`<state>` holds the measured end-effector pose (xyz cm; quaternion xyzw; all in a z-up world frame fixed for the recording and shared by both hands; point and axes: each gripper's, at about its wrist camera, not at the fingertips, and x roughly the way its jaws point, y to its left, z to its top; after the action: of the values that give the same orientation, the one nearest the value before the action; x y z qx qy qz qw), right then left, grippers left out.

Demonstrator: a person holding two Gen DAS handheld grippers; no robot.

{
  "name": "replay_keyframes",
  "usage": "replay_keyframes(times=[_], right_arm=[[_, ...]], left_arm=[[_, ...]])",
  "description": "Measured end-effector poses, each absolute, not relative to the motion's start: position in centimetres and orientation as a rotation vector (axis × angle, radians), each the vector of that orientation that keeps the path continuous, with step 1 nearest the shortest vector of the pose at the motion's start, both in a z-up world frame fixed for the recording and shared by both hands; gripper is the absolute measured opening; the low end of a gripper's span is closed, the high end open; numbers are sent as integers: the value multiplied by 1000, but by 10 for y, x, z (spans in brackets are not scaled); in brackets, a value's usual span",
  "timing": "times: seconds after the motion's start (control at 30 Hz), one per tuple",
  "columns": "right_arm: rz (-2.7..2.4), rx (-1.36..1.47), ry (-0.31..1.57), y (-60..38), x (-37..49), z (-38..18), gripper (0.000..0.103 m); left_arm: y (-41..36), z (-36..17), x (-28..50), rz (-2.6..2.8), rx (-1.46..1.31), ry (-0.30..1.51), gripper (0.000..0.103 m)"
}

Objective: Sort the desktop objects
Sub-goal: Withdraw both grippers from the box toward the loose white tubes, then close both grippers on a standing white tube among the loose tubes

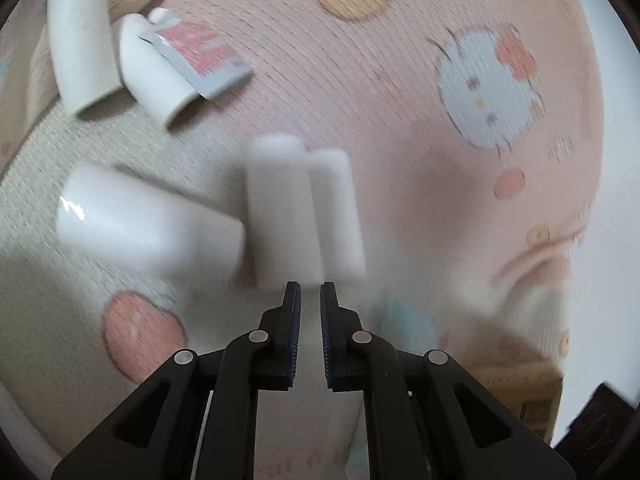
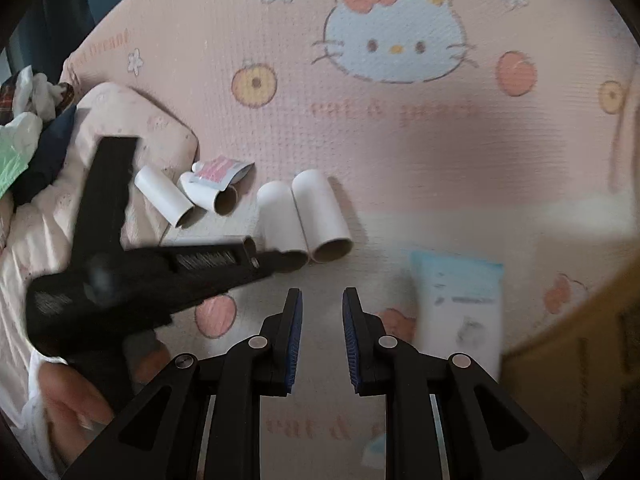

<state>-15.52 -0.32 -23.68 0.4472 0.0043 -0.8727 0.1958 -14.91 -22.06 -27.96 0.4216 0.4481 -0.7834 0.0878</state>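
Note:
Several white paper rolls lie on a pink cartoon-cat mat (image 1: 400, 92). In the left wrist view a pair of rolls (image 1: 304, 212) lies side by side just ahead of my left gripper (image 1: 311, 292), whose jaws stand almost together with nothing between them. Another roll (image 1: 148, 224) lies to its left, and two more (image 1: 80, 40) sit farther back beside a pink-and-white sachet (image 1: 200, 56). In the right wrist view my right gripper (image 2: 322, 304) hovers short of the same pair (image 2: 304, 216), narrow and holding nothing. The left gripper (image 2: 272, 258) reaches in from the left.
A pale blue-and-white tube (image 2: 460, 304) lies right of the right gripper, with a cardboard box (image 2: 580, 360) beyond it. A folded pink cushion (image 2: 140, 120) and a heap of clothes (image 2: 24, 120) border the mat at the left. A hand (image 2: 72, 400) grips the left tool.

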Motion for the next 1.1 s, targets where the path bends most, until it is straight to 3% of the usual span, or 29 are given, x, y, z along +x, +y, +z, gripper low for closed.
replay_keyframes(times=[0.3,0.57,1.03,1.1], right_arm=[[-2310,1271,-66,-24,-184,-250,17],[-2278,1277,101,-48,-208,-262,16],[-2167,1368,130,-68,-253,-281,16],[-2164,1348,163,-73,-252,-282,22]], left_arm=[[-251,-301,-144,-2163,1245,1588,10],[-247,-298,-153,-2199,1246,1580,32],[-263,-304,-162,-2137,1213,1711,33],[-263,-303,-161,-2143,1220,1691,33]])
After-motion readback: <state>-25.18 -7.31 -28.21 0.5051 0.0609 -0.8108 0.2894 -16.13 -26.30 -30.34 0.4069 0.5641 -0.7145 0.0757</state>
